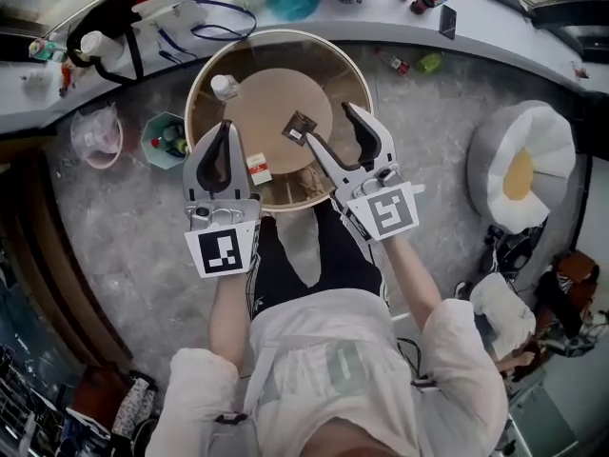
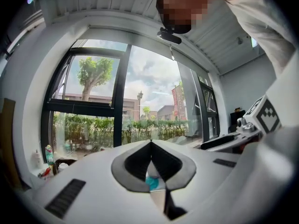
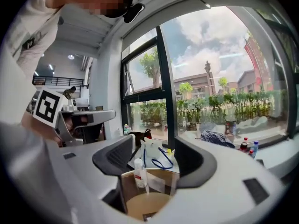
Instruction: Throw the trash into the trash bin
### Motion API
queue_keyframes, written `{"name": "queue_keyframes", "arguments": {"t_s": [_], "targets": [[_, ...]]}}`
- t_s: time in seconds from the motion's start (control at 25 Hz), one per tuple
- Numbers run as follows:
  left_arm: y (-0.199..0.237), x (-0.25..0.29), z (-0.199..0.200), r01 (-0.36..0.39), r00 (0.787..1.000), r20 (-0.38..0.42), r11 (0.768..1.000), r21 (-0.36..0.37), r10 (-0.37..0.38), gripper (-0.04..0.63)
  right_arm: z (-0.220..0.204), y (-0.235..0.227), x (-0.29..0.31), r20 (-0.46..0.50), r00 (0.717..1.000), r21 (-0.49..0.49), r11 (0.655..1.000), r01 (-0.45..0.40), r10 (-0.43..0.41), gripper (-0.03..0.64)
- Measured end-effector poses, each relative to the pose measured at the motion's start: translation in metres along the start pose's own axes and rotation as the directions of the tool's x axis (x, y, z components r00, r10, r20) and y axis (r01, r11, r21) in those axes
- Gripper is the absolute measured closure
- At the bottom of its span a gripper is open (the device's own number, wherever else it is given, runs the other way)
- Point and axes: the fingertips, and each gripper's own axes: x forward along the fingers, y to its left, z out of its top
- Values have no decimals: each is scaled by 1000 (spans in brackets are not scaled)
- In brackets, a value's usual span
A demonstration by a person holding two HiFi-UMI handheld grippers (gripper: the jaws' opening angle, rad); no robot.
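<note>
On round worktop (image 1: pixel 276 98), dark wrapper (image 1: pixel 299 128) just left of right gripper (image 1: pixel 335 129), fingers wide, empty; left gripper (image 1: pixel 226 131), fingers shut, farther off.

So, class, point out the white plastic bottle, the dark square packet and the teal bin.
white plastic bottle (image 1: pixel 225 87): head view, top.
dark square packet (image 1: pixel 299 128): head view, centre.
teal bin (image 1: pixel 150 131): head view, left rim.

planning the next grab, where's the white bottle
Head view: the white bottle stands upper left on the round table, just beyond the left gripper.
</note>
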Motion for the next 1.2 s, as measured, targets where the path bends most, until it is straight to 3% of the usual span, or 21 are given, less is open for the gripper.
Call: {"name": "queue_keyframes", "arguments": {"t_s": [0.08, 0.24, 0.4, 0.56, 0.88, 1.2], "targets": [[1, -7, -29, -16, 999, -38, 999, -36, 14, 584, -36, -1, 9, -50, 999, -12, 1000, -5, 5, 330], [-1, -15, -79, -29, 994, -105, 995, -96, 19, 584, -135, -4, 28, -227, 973, 74, 997, -36, 52, 329], [-2, -21, -117, -30, 990, -138, 994, -105, 15, 584, -237, -7, 37, -420, 905, 95, 995, -36, 73, 330], [-2, -24, -152, -16, 984, -176, 995, -101, -2, 584, -310, -5, 39, -551, 831, 74, 996, -43, 77, 330], [11, -28, -196, -34, 976, -215, 994, -106, 10, 584, -406, 3, 37, -718, 689, 98, 995, -32, 93, 330], [2, -37, -208, -37, 973, -232, 991, -129, 7, 584, -440, -1, 40, -783, 617, 79, 996, -29, 80, 330]]}}
